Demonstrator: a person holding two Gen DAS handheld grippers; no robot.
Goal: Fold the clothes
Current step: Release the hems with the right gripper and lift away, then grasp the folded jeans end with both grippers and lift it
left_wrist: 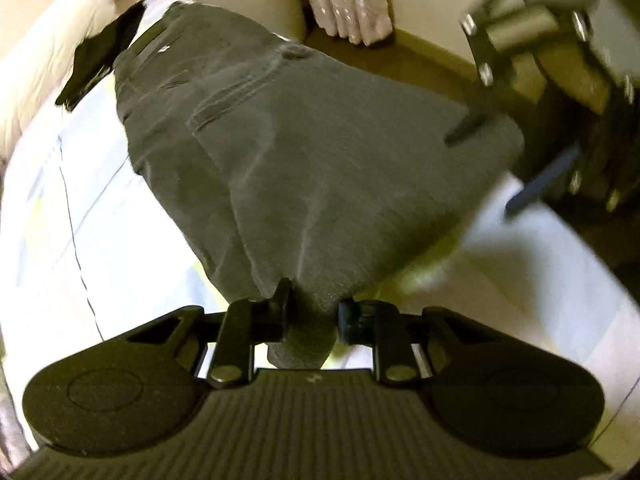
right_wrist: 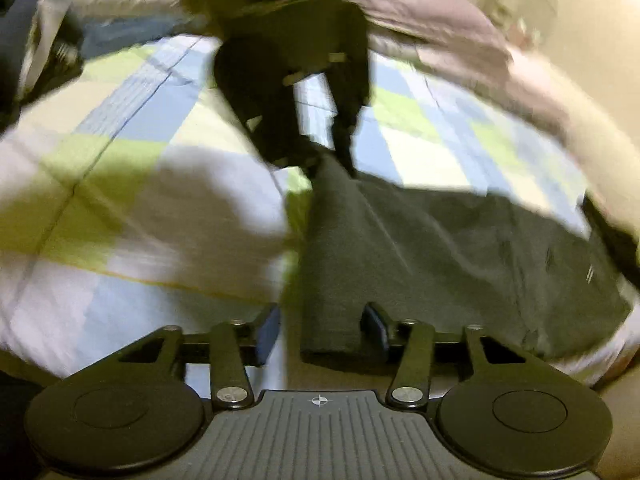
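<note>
Grey trousers (left_wrist: 320, 152) lay spread across a bed (left_wrist: 60, 220) covered in a checked sheet of blue, green and white, their waistband and pockets toward the far end in the left wrist view. The left hand-held gripper (left_wrist: 310, 314) pinched a bunched corner of the cloth between its closed fingers, lifting it off the sheet, while the right hand-held gripper (right_wrist: 320, 330) stood apart at a moderate width around another edge of the trousers (right_wrist: 460, 248), its fingers not clamped on the fabric. Pale pillows (right_wrist: 420, 12) sat at the bed's far side, blurred.
</note>
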